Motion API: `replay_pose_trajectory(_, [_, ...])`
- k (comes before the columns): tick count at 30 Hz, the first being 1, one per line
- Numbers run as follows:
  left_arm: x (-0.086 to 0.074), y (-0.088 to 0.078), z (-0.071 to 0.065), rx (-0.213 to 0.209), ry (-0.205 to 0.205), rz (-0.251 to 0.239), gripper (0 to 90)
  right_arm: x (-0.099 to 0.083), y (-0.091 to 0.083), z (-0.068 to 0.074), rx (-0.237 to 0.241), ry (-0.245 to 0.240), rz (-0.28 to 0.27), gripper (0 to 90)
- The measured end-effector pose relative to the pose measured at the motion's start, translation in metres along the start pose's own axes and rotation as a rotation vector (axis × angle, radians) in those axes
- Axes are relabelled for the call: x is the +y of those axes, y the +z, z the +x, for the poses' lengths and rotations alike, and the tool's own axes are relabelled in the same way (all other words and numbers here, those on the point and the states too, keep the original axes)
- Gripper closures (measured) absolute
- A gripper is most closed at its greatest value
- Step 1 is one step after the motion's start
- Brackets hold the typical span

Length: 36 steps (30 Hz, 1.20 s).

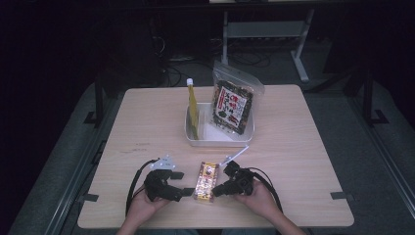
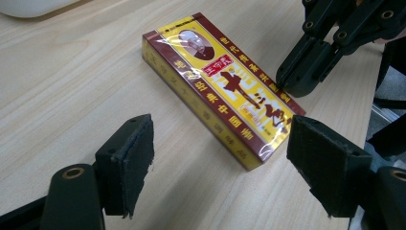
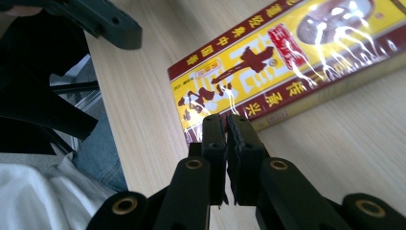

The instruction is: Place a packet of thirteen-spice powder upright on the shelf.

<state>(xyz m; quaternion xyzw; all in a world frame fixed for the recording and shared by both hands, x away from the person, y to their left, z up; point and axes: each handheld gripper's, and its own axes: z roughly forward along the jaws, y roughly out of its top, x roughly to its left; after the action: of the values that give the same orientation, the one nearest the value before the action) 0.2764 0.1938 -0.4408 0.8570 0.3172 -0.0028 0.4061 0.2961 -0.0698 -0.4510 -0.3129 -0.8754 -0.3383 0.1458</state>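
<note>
A flat yellow and maroon box [image 1: 206,182] wrapped in clear film lies on the wooden table [image 1: 293,147] near the front edge, between my two grippers. My left gripper [image 1: 182,183] sits just left of it, open, and its pads [image 2: 136,153] frame the box's [image 2: 225,86] near end without touching it. My right gripper [image 1: 216,190] is on the box's right side, its jaws shut with nothing between them. In the right gripper view the closed tips [image 3: 226,122] rest against the box's [image 3: 287,52] near corner. The right gripper [image 2: 292,81] touches the box's long edge.
A white tray [image 1: 220,143] stands mid-table and holds a yellow bottle [image 1: 193,105] and a clear snack bag [image 1: 234,100]. A thin white strip [image 1: 236,155] lies between tray and box. Beyond the front edge is the person's lap [image 3: 95,158].
</note>
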Motion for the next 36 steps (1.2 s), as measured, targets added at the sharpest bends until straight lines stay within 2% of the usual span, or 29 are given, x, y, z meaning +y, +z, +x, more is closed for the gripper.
replay_pose_trajectory(8, [-0.001, 0.003, -0.002, 0.001, 0.012, 0.018, 22.2, 0.014, 0.015, 0.005, 0.029, -0.012, -0.009, 85.1])
replay_pose_trajectory(12, [0.0, 0.006, -0.003, 0.01, 0.021, 0.028, 20.9, 0.018, 0.015, 0.006, 0.017, -0.02, -0.017, 82.9])
replay_pose_trajectory(17, [0.002, 0.013, -0.008, 0.018, 0.026, 0.038, 19.3, 0.019, 0.0, 0.002, -0.026, -0.005, -0.048, 78.4])
replay_pose_trajectory(18, [0.002, 0.014, -0.009, 0.02, 0.032, 0.042, 18.8, 0.018, -0.007, -0.001, -0.039, 0.007, -0.07, 76.7])
replay_pose_trajectory(22, [0.004, 0.022, -0.014, 0.041, 0.034, 0.051, 17.3, 0.016, -0.018, -0.005, -0.068, 0.016, -0.109, 72.5])
replay_pose_trajectory(24, [0.005, 0.026, -0.015, 0.06, 0.038, 0.061, 16.9, 0.015, -0.021, -0.006, -0.084, 0.02, -0.117, 68.2])
replay_pose_trajectory(26, [0.005, 0.028, -0.016, 0.066, 0.04, 0.065, 16.4, 0.015, -0.022, -0.006, -0.087, 0.021, -0.119, 67.6])
replay_pose_trajectory(28, [0.005, 0.032, -0.018, 0.078, 0.046, 0.074, 16.2, 0.016, -0.023, -0.006, -0.095, 0.022, -0.129, 61.8])
replay_pose_trajectory(32, [0.005, 0.034, -0.02, 0.086, 0.044, 0.071, 15.3, 0.016, -0.025, -0.008, -0.105, 0.027, -0.135, 59.0])
replay_pose_trajectory(36, [0.005, 0.038, -0.022, 0.099, 0.054, 0.089, 15.0, 0.016, -0.025, -0.01, -0.115, 0.034, -0.139, 57.3])
